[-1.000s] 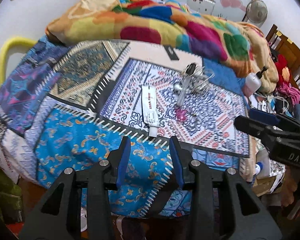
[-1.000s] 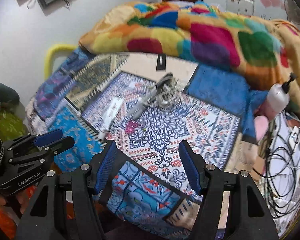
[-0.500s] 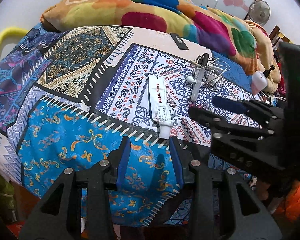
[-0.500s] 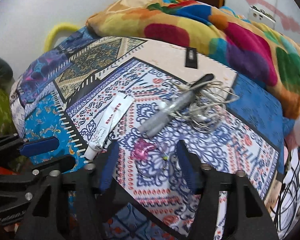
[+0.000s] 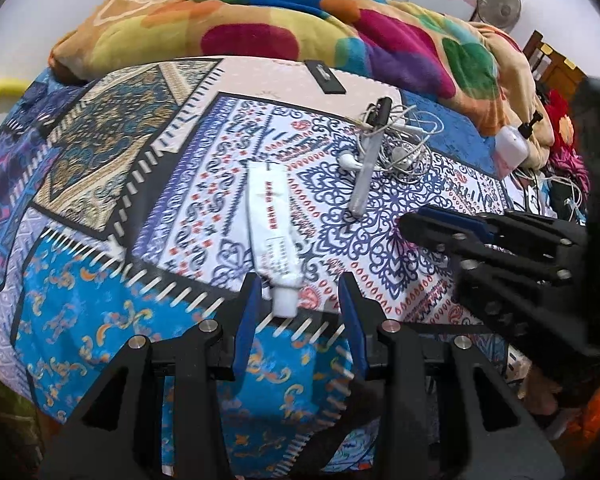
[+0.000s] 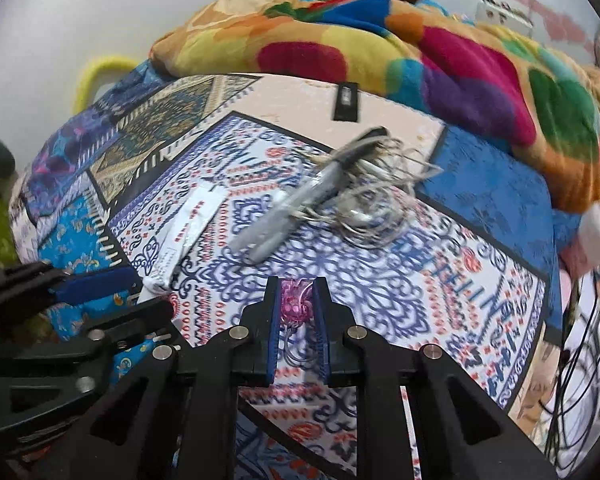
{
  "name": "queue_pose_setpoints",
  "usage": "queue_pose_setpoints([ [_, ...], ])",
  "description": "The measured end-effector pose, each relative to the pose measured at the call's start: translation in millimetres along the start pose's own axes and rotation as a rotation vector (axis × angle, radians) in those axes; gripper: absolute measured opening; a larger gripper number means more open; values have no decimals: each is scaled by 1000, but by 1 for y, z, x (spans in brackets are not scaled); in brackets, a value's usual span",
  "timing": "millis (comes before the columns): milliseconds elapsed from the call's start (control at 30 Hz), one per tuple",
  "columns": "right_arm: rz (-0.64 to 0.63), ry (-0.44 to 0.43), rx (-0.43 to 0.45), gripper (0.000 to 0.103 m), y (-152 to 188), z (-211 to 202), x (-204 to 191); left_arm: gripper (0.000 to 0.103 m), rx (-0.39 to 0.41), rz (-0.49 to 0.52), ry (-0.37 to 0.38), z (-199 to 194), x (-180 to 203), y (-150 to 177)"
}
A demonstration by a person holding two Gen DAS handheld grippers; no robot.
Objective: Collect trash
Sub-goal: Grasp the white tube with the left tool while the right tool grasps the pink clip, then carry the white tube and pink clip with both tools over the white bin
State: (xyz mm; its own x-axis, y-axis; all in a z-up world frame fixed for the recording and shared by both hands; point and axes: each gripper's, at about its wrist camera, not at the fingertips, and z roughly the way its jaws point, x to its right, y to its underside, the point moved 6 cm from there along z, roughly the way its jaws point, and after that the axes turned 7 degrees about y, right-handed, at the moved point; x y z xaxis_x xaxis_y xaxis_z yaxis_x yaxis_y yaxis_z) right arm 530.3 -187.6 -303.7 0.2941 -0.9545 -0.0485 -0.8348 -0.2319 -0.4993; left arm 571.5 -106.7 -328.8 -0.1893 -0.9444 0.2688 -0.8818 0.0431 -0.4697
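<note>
Two tools work near the front edge of the patterned patchwork bed (image 5: 100, 320): the right tool (image 6: 296, 300), just closing, clamps a crumpled pink plastic wrapper (image 6: 296, 302), while the left tool (image 5: 298, 300) stands apart around a white squeeze tube's (image 5: 274, 236) cap.

Crumpled pink wrapper (image 6: 296, 300) and white tube (image 5: 274, 232) lie on bedspread (image 5: 100, 320).

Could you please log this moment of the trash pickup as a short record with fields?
surface: patterned bedspread
right hand-held gripper: jaws have just been closing, now shut on pink wrapper
left hand-held gripper: open, cap of white tube between its fingertips, not pressed
other items: grey marker lying across tangled earphone cable; small black flat object near the colourful blanket
</note>
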Motion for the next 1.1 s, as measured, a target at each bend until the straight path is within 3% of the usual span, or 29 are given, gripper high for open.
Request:
queue_pose_setpoints([
  [133, 43, 4, 1, 14, 2, -8, 19, 24, -1, 23, -114, 9, -1, -4],
  [267, 65, 24, 16, 14, -1, -17, 25, 17, 12, 6, -118, 11, -1, -6],
  [500, 97, 20, 55, 14, -8, -40, 27, 17, 48, -31, -57, -18, 4, -8],
  [833, 76, 20, 162, 14, -25, -102, 11, 17, 169, -24, -72, -99, 24, -12],
  [1100, 53, 4, 243, 14, -30, -155, -19, 17, 256, -28, -93, -170, 25, 7],
])
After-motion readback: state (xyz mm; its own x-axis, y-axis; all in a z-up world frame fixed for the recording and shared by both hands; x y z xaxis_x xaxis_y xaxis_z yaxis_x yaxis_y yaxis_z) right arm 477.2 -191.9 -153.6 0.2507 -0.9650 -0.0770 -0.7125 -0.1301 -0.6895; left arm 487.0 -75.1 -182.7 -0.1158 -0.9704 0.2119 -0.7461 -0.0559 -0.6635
